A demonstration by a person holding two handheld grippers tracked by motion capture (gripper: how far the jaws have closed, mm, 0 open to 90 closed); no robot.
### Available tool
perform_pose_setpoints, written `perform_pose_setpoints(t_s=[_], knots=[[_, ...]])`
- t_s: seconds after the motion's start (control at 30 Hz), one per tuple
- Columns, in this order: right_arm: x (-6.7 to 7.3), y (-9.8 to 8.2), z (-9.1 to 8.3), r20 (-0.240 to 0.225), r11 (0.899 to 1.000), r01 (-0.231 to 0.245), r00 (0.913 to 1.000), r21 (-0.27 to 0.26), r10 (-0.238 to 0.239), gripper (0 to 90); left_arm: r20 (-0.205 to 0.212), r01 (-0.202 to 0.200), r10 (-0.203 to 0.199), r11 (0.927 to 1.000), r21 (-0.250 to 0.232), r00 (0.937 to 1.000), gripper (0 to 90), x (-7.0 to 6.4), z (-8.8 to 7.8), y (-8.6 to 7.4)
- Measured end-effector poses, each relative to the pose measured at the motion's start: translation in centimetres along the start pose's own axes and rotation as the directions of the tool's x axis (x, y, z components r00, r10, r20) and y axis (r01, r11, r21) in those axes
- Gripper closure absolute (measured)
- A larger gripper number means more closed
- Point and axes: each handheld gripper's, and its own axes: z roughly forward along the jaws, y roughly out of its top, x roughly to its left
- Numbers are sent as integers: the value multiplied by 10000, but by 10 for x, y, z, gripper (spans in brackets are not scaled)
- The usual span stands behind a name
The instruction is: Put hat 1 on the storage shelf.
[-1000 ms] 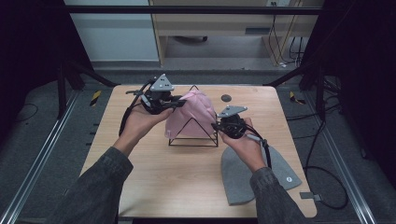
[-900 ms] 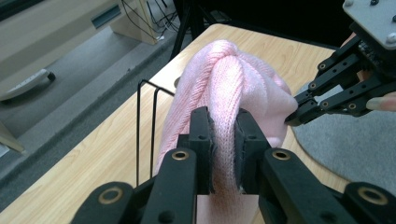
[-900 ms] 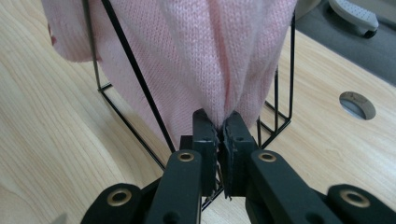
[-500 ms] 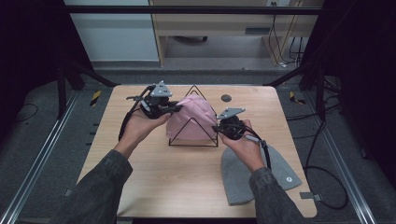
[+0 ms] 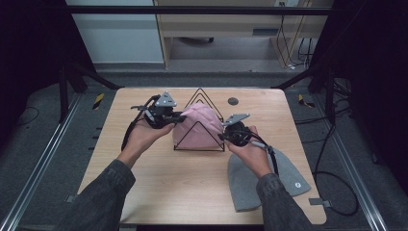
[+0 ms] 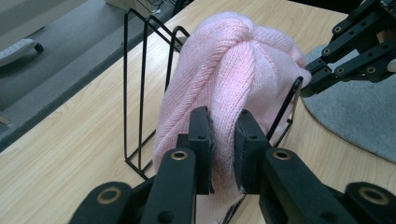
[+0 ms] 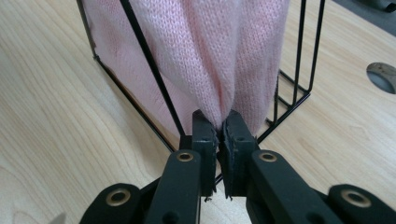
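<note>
A pink knitted hat [image 5: 197, 127] sits inside a black wire rack [image 5: 199, 144] with triangular dividers at the middle of the table. My left gripper [image 5: 179, 117] pinches the hat's left edge, and a fold of pink knit [image 6: 224, 135] is squeezed between its jaws. At the rack's right end my right gripper [image 5: 222, 137] is shut on the hat's other edge, the pink knit [image 7: 219, 70] rising from the closed jaws beside a rack wire [image 7: 149, 65]. The right gripper [image 6: 322, 77] also shows across the rack in the left gripper view.
A grey knitted hat [image 5: 264, 178] lies flat on the table [image 5: 159, 183] at the front right, under my right forearm. A small dark round hole [image 5: 233, 101] sits behind the rack. The table edges drop off to a dark floor with cables.
Both grippers have lowered the pink hat down into the wire rack; it was held higher and tilted a second ago. Both grips stay shut.
</note>
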Motion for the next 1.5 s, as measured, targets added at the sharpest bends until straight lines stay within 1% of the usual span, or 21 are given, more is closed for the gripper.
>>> perform_pose_setpoints(t_s=[0.1, 0.13, 0.27, 0.47, 0.57, 0.63, 0.7, 0.73, 0.83, 0.9, 1.0, 1.03, 1.1, 1.17, 1.23, 1.27, 1.33, 1.37, 1.4, 1.43, 1.5], knots=[[0, -2, 0, -72, 9999, -114, 9999, -18, 114, 837, 15, 1, -1, 10000, -30, 10000, 766, -2, 0, -1], [1, -2, -1, -119, 9999, -105, 9999, -26, 105, 812, -19, -37, 37, 10000, -50, 10000, 748, -3, -1, -2], [2, -5, -8, -111, 9999, -100, 9999, -47, 99, 702, 35, 142, -141, 9993, -334, 9999, 706, -6, -2, -3], [0, -13, -25, 27, 9996, -278, 9996, -76, 278, 530, -212, 239, -253, 9978, -610, 9995, 584, -8, -7, -5], [-5, -18, -34, 335, 9992, -389, 9987, -30, 390, 445, -372, 219, -250, 9964, -824, 9990, 538, -12, -13, -6], [-9, -21, -39, 522, 9986, -516, 9973, -72, 519, 415, -494, 256, -304, 9951, -955, 9983, 502, -14, -17, -7], [-14, -25, -43, 794, 9982, -598, 9951, 13, 595, 379, -603, 184, -240, 9956, -918, 9979, 456, -17, -21, -10], [-16, -27, -45, 898, 9979, -641, 9940, 74, 632, 365, -664, 230, -288, 9960, -865, 9974, 423, -19, -23, -11], [-26, -34, -52, 1201, 9954, -915, 9889, 297, 873, 307, -689, 371, -444, 9939, -1042, 9966, 343, -25, -31, -20], [-35, -41, -56, 1310, 9911, -1257, 9842, 440, 1190, 280, -633, 544, -613, 9929, -1060, 9961, 285, -30, -34, -28], [-50, -54, -58, 1355, 9810, -1741, 9775, 853, 1617, 256, -472, 920, -954, 9934, -685, 9943, 178, -37, -33, -42], [-55, -58, -58, 1428, 9766, -1875, 9747, 1052, 1717, 260, -353, 1025, -1047, 9930, -584, 9939, 163, -40, -32, -48], [-65, -66, -58, 1495, 9700, -2097, 9702, 1231, 1907, 309, -131, 1099, -1106, 9928, -468, 9938, 138, -44, -31, -58], [-72, -73, -58, 1554, 9633, -2280, 9662, 1417, 2058, 359, -89, 1180, -1185, 9921, -418, 9929, 131, -49, -29, -68], [-79, -80, -57, 1585, 9569, -2423, 9631, 1604, 2174, 400, 126, 1252, -1249, 9916, -317, 9921, 113, -54, -26, -78], [-83, -83, -56, 1562, 9513, -2523, 9615, 1773, 2259, 430, 233, 1304, -1297, 9910, -309, 9913, 108, -56, -24, -83], [-89, -89, -53, 1616, 9433, -2647, 9586, 2004, 2346, 434, 318, 1295, -1288, 9913, -216, 9912, 104, -60, -20, -92], [-92, -91, -52, 1625, 9403, -2704, 9572, 2067, 2395, 434, 206, 1170, -1169, 9931, -46, 9929, 104, -62, -18, -96], [-94, -93, -50, 1668, 9340, -2854, 9530, 2151, 2528, 431, 90, 1012, -1014, 9947, 193, 9948, 104, -63, -17, -99], [-97, -95, -49, 1695, 9319, -2885, 9520, 2199, 2547, 425, 47, 1006, -1009, 9943, 357, 9949, 104, -63, -16, -102], [-101, -100, -46, 1674, 9247, -3067, 9472, 2256, 2733, 424, 155, 1295, -1301, 9911, 313, 9914, 104, -63, -17, -110]])
